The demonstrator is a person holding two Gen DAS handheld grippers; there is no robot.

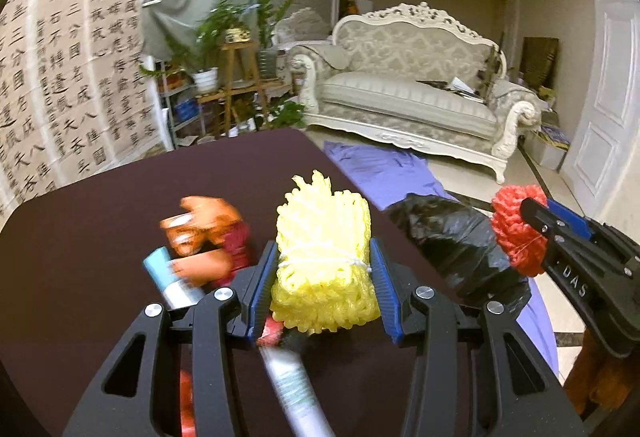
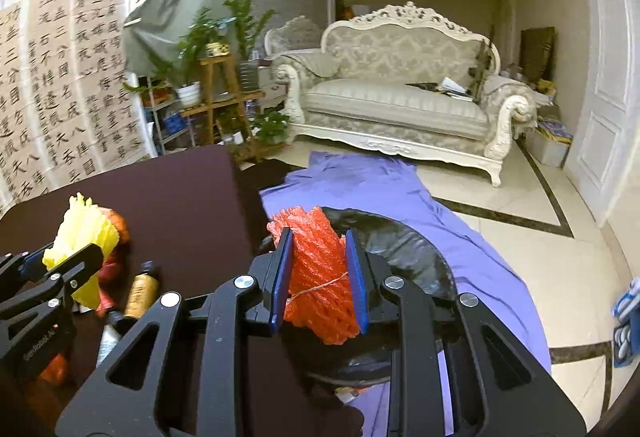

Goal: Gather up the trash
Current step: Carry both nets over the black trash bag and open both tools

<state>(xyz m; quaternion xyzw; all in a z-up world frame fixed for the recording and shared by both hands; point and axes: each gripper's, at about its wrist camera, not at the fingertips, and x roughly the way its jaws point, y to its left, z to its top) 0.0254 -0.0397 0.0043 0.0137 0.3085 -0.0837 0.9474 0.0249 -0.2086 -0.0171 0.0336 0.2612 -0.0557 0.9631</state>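
**Both of your grippers are pinching foam nets at the bench's right edge**

Your left gripper point(image 1: 323, 277) is partly spread, its blue pads pressed against both sides of a yellow foam net point(image 1: 324, 257) tied round with white string. The net stands up between the fingers, above the dark bench point(image 1: 100, 237). Left of it on the bench lies a blurred heap of leftover trash: an orange wrapper point(image 1: 200, 229), a light blue tube point(image 1: 168, 277) and, running under the gripper, a white tube point(image 1: 292, 389).

To the right of the bench, a black bin bag point(image 1: 452, 237) sits with its mouth open beside the bench edge, over a purple cloth point(image 2: 400, 185) spread on the tiled floor.

Your right gripper point(image 2: 320, 277) is nearly pressed together, pinching a red foam net point(image 2: 320, 277) bound with thin string. In the right wrist view that net hangs over the bag's opening; whether it touches the bag cannot be told. From that view you also see a gold bottle point(image 2: 140, 293) lying on the bench near the left gripper.
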